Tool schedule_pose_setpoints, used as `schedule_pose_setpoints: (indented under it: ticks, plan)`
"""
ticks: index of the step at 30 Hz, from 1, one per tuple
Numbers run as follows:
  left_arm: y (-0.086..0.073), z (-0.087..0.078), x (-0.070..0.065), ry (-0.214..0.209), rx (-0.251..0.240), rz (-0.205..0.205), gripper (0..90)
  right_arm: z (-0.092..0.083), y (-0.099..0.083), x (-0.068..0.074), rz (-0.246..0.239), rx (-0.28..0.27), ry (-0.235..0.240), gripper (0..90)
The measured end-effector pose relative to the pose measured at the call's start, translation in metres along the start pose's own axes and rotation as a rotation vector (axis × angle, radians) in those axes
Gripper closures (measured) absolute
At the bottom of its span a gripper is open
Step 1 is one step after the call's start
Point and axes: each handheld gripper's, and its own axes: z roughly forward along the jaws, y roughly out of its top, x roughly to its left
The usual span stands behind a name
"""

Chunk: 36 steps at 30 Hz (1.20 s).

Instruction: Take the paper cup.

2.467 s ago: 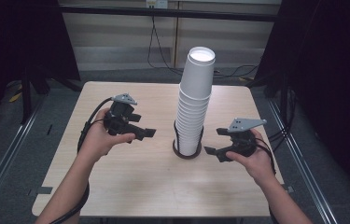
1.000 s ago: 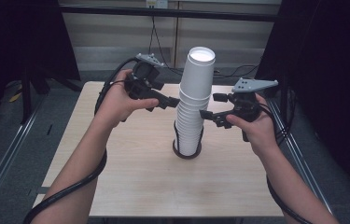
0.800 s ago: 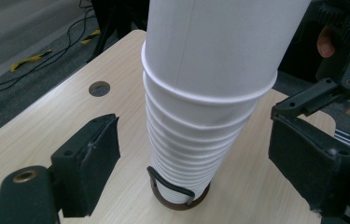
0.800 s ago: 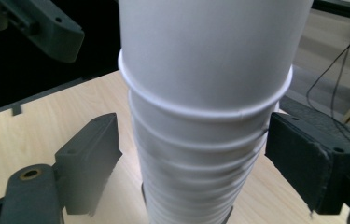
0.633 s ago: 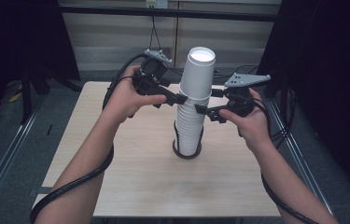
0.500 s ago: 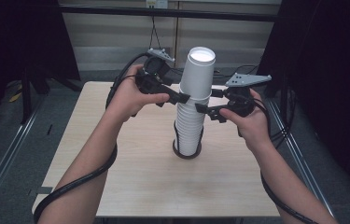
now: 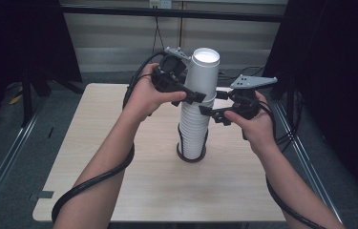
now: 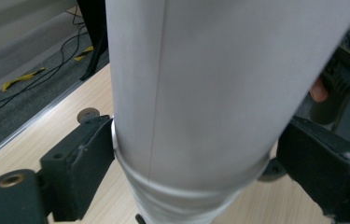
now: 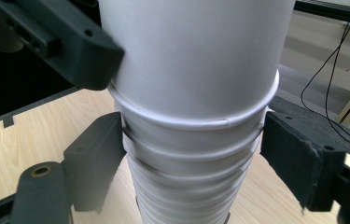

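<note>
Cup stack now flanked higher up, left gripper just-opened astride top cup, right gripper clamping below

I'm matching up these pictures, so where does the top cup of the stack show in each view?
High view: top cup upper centre, between both grippers.
Left gripper view: top cup centre, between the jaws.
Right gripper view: top cup upper centre.
Shared landmark: its rolled rim.
</note>
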Motion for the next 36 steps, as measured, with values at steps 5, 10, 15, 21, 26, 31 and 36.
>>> schedule_pose_setpoints:
  ticks: [5,10,15,21,26,31,36]
  plan:
    - [0.003,0.008,-0.002,0.013,-0.015,0.017,9.1,0.0,0.0,0.001,-0.008,0.001,-0.004,20.7]
    - [0.004,0.016,-0.004,0.024,-0.048,0.016,7.1,0.001,0.0,0.0,-0.002,-0.007,-0.001,20.2]
    - [0.006,0.021,-0.006,0.033,-0.049,0.02,6.4,0.002,-0.001,0.0,0.002,-0.011,-0.001,19.1]
    - [0.005,0.022,-0.007,0.046,-0.043,0.031,8.7,0.002,-0.001,0.001,0.0,-0.009,-0.005,18.9]
    - [0.004,0.022,-0.007,0.053,-0.047,0.028,10.1,0.003,-0.001,0.001,-0.002,-0.007,-0.008,18.0]
    - [0.008,0.017,-0.008,0.053,-0.085,0.015,11.0,0.003,-0.001,0.001,-0.005,-0.008,-0.009,17.8]
    - [0.012,0.013,-0.01,0.054,-0.089,0.023,10.9,0.003,-0.002,0.002,-0.005,-0.008,-0.01,17.8]
